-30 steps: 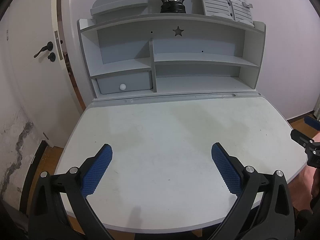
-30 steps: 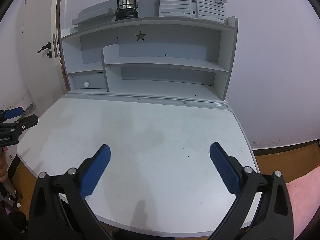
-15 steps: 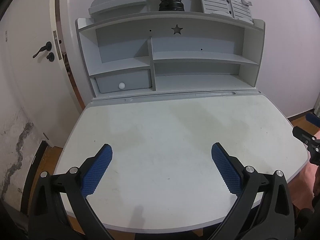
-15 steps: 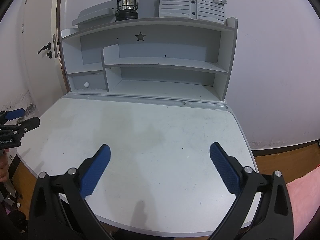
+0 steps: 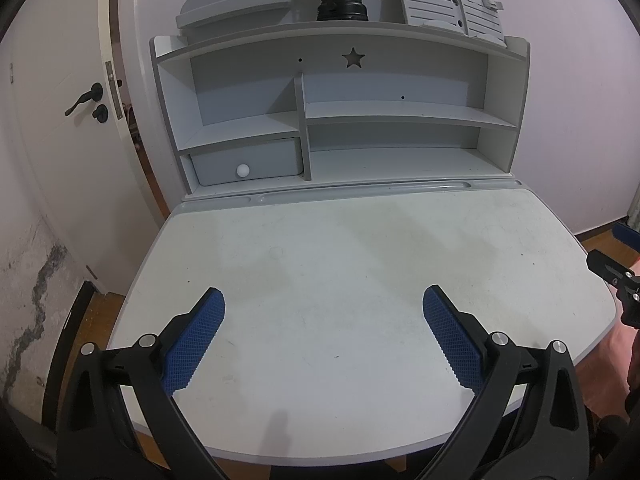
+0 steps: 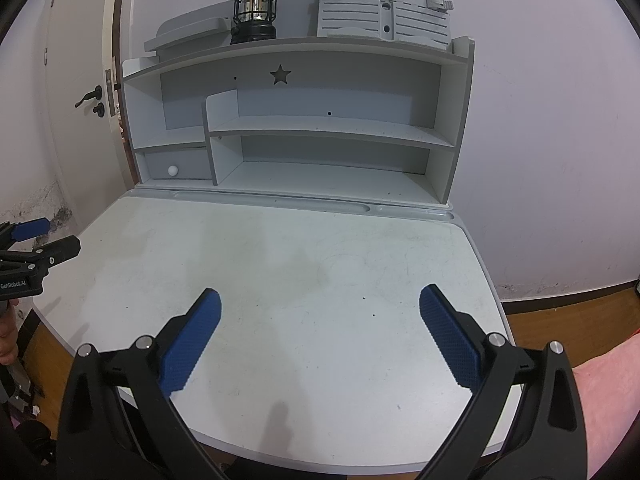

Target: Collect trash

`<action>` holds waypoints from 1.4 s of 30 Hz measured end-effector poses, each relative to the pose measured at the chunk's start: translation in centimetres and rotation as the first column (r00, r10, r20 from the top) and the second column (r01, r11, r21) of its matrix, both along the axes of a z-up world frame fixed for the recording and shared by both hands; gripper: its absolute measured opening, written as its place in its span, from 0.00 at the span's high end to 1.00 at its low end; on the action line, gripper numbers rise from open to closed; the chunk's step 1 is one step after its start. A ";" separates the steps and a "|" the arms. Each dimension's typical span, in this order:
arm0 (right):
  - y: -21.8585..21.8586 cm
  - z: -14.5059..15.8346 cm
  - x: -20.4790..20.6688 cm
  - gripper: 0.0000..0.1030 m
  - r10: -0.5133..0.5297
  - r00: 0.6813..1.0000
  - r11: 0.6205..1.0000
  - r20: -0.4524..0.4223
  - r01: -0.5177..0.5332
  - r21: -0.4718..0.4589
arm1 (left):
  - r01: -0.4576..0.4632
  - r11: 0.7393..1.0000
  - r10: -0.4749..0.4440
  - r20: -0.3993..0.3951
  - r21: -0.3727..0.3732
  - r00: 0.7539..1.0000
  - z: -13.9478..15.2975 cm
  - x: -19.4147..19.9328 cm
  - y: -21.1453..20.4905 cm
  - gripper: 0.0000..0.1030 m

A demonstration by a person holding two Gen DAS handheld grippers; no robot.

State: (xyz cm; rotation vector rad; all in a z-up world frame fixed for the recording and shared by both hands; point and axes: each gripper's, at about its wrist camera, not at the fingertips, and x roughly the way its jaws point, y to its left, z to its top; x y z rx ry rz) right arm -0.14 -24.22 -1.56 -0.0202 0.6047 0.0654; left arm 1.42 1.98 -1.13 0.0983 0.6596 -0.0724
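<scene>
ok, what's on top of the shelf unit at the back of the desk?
On the shelf unit: a black lantern, a flat grey panel to its left, a slatted grey stand to its right. Anything behind them is hidden.

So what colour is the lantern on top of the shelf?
Black lantern, with a warm amber centre; clearest in the right wrist view.

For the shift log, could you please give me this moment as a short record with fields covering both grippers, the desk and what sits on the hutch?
left gripper: open, empty, above the desk's near edge
right gripper: open, empty, above the desk's near edge
desk: white top, scuffed, no trash visible on it
hutch: shelves bare; star cut-out in the back panel
drawer: closed, white round knob
lantern: black, upright on top of the hutch
door: left of the desk, dark lever handle
</scene>
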 end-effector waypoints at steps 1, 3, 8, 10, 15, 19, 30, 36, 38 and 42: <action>-0.1 0.1 0.0 0.07 0.000 1.000 1.000 0.001 0.000 0.001 | 0.001 1.000 -0.001 -0.001 -0.002 1.000 0.0 0.0 0.0 0.06; -0.1 0.1 -0.1 0.07 -0.001 1.000 1.000 0.001 0.001 0.000 | 0.001 1.000 -0.001 -0.001 -0.002 1.000 0.0 0.0 0.0 0.06; -0.1 0.1 -0.1 0.07 0.000 1.000 1.000 0.002 0.000 0.000 | 0.001 1.000 -0.001 -0.002 -0.001 1.000 0.0 0.0 0.0 0.06; -0.1 0.1 -0.1 0.07 0.000 1.000 1.000 0.003 0.000 -0.001 | 0.001 1.000 -0.001 -0.002 -0.001 1.000 0.0 0.0 0.0 0.06; -0.3 0.2 -0.1 0.07 0.000 1.000 1.000 0.003 0.000 0.000 | 0.002 1.000 -0.002 -0.002 -0.001 1.000 -0.1 0.0 0.0 0.06; -0.2 0.2 -0.2 0.07 0.000 1.000 1.000 0.003 0.000 -0.001 | -0.005 1.000 0.005 -0.008 -0.005 1.000 -0.2 0.1 0.1 0.06; -0.2 0.2 -0.1 0.07 -0.001 1.000 1.000 0.002 0.001 -0.001 | -0.007 1.000 0.007 -0.021 -0.014 1.000 -0.3 0.0 0.0 0.06; -0.2 0.2 -0.2 0.07 -0.001 1.000 1.000 0.002 0.001 -0.001 | 0.000 1.000 0.000 -0.019 -0.005 1.000 -0.3 0.0 -0.1 0.06; -0.3 0.3 -0.2 0.07 -0.001 1.000 1.000 0.002 0.001 0.000 | 0.007 1.000 -0.007 -0.016 0.000 1.000 -0.3 0.0 -0.2 0.06; -0.4 0.3 -0.1 0.07 -0.001 1.000 1.000 0.002 0.001 0.001 | 0.011 1.000 -0.011 -0.019 0.001 1.000 -0.2 0.2 -0.3 0.06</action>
